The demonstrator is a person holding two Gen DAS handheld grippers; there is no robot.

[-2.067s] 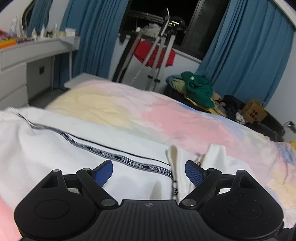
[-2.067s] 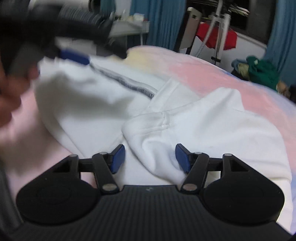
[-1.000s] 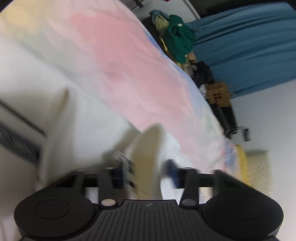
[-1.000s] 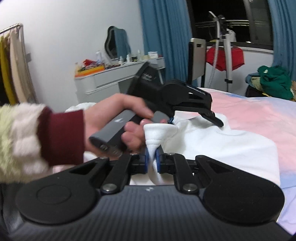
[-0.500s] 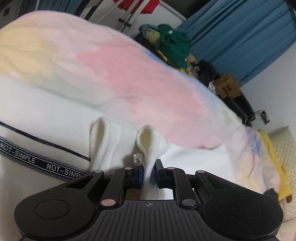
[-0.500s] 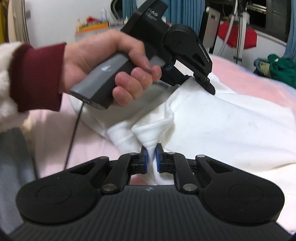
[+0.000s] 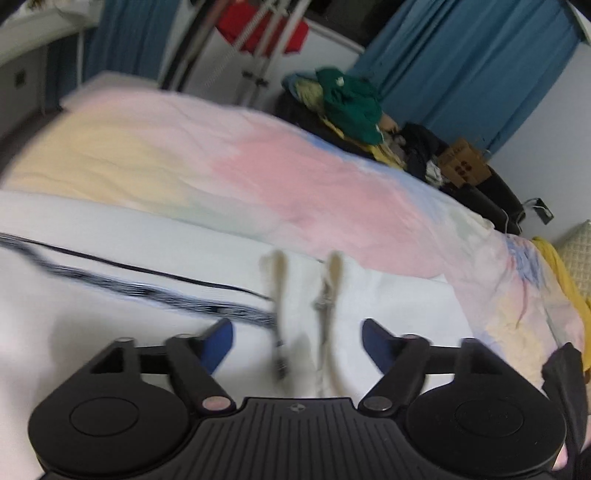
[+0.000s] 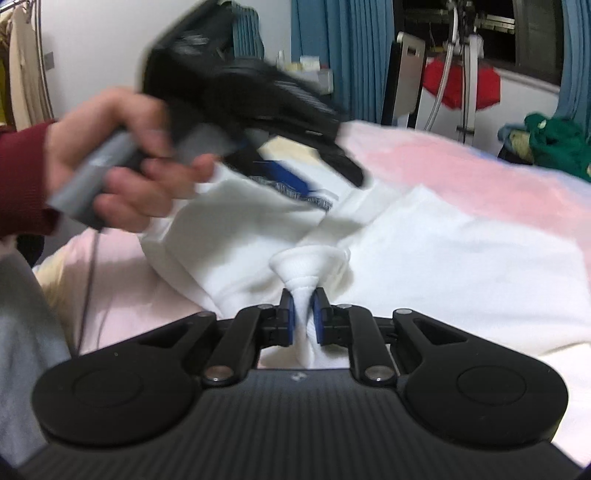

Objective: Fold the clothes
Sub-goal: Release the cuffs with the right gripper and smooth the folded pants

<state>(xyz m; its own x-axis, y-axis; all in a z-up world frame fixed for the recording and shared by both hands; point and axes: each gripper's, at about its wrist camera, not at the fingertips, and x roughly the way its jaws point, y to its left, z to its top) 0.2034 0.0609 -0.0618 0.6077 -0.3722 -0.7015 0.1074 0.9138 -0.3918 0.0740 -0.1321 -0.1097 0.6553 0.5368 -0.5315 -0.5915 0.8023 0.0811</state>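
A white garment [image 7: 110, 254] with a black lettered band lies spread on the pastel bed cover [image 7: 280, 173]. In the left wrist view my left gripper [image 7: 297, 341] is open above the garment's collar [image 7: 306, 291], with nothing between its fingers. In the right wrist view my right gripper [image 8: 303, 319] is shut on a bunched fold of the white garment [image 8: 424, 251]. The left gripper [image 8: 291, 181] also shows there, blurred, held in a hand above the garment's lettered band.
A drying rack with a red cloth [image 7: 262, 26] stands beyond the bed. A pile of green and dark clothes [image 7: 351, 99] and a cardboard box [image 7: 461, 166] sit at the far right. Blue curtains [image 7: 461, 62] hang behind. A white dresser [image 8: 310, 70] is at the back.
My left gripper has opened and let go of the collar fold, and pulled back a little. My right gripper still grips its fold of the garment.
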